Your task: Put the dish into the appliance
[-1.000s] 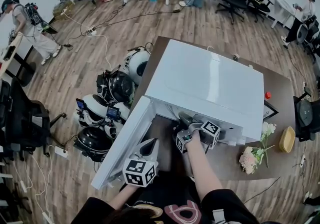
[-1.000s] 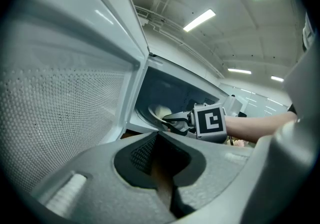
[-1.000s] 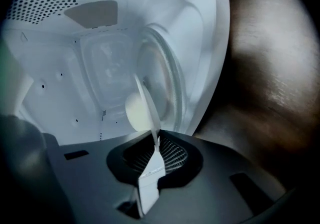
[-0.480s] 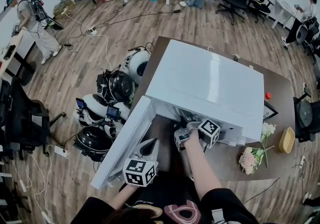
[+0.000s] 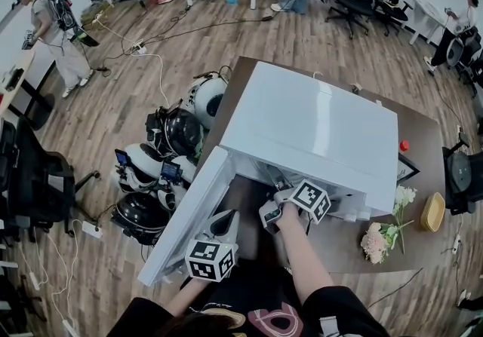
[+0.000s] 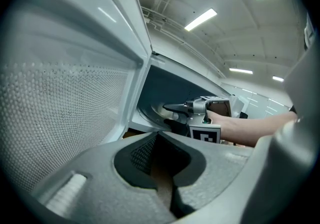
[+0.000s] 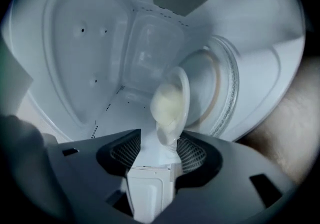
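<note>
The cream dish (image 7: 170, 102) already sits inside the open microwave oven (image 5: 309, 124), seemingly on its glass turntable (image 7: 226, 87), its rim loose between the jaws of the right claw (image 7: 159, 143), which have just been opening, while the left claw (image 6: 157, 140) hangs pressed together and empty, so probably only withdrawing and shutting the door (image 5: 189, 215) remain.

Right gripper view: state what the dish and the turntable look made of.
Dish: probably glazed ceramic, possibly melamine. It is opaque cream and smooth, with a soft sheen.
Turntable: likely clear glass. It looks translucent, with a ribbed rim catching the light.
</note>
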